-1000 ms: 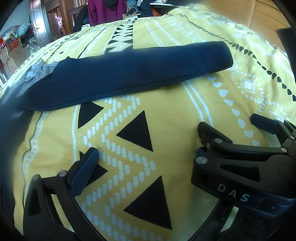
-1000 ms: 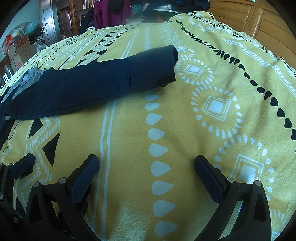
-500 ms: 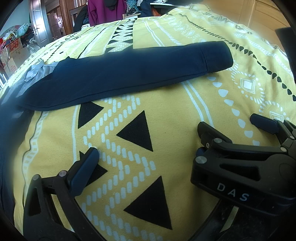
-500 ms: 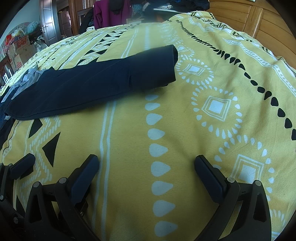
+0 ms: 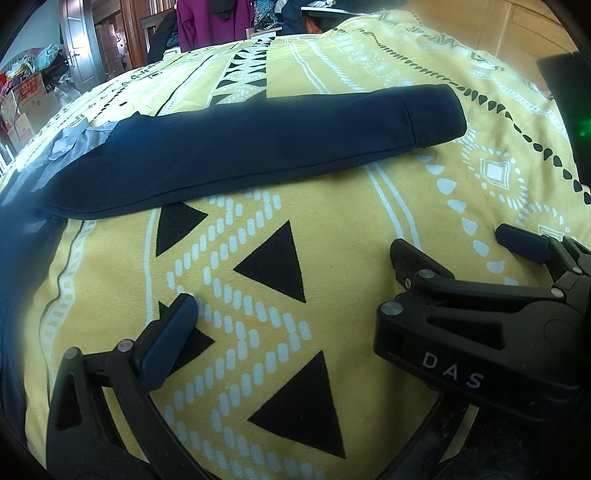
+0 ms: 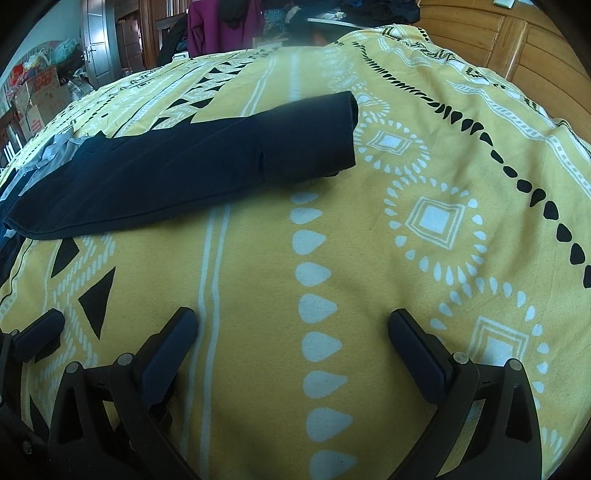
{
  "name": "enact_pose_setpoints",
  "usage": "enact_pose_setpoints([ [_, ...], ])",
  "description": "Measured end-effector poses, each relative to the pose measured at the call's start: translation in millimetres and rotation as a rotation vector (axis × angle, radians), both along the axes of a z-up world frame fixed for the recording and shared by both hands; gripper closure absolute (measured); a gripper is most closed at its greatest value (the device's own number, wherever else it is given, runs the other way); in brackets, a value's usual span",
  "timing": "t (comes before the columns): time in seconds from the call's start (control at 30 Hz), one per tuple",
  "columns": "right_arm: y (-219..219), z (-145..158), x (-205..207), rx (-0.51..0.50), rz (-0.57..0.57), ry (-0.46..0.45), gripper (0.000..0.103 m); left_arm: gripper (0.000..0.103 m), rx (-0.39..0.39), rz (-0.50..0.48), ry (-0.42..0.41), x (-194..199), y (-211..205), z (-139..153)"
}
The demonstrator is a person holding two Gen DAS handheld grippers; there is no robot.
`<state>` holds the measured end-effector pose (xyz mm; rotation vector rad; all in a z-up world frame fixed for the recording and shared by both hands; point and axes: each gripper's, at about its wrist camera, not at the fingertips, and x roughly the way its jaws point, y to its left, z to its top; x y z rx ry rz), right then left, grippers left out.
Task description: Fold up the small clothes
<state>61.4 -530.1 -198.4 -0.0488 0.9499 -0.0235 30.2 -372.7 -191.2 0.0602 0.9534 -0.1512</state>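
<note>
Well ahead of both open grippers: folded navy garment (image 6: 192, 173).

Dark navy garment (image 5: 251, 147), plain, with a grey panel (image 5: 70, 144) at its left end. Yellow blanket (image 5: 332, 229) printed with black triangles, white dashed zigzags, white stripes, white teardrop rows and diamond-in-ring medallions (black teardrop chains toward the right). Black grippers, the right gripper (image 6: 291, 332) with dark blue-grey pads (image 6: 170, 347). Background: magenta garment (image 6: 218, 22), brown wood panelling (image 6: 517, 40).
</note>
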Motion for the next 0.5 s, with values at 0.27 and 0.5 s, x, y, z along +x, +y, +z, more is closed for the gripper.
enact_pose_setpoints([
  [0.27, 0.5, -1.4, 10.2, -0.013, 0.015, 0.017, 0.000, 0.000, -0.005, -0.032, 0.028, 10.6, 0.1, -0.8],
  [0.5, -0.1, 0.1, 19.9, -0.011, 0.039, 0.045, 0.000, 0.000, -0.017, -0.141, 0.113, 26.8, 2.4, 0.6],
])
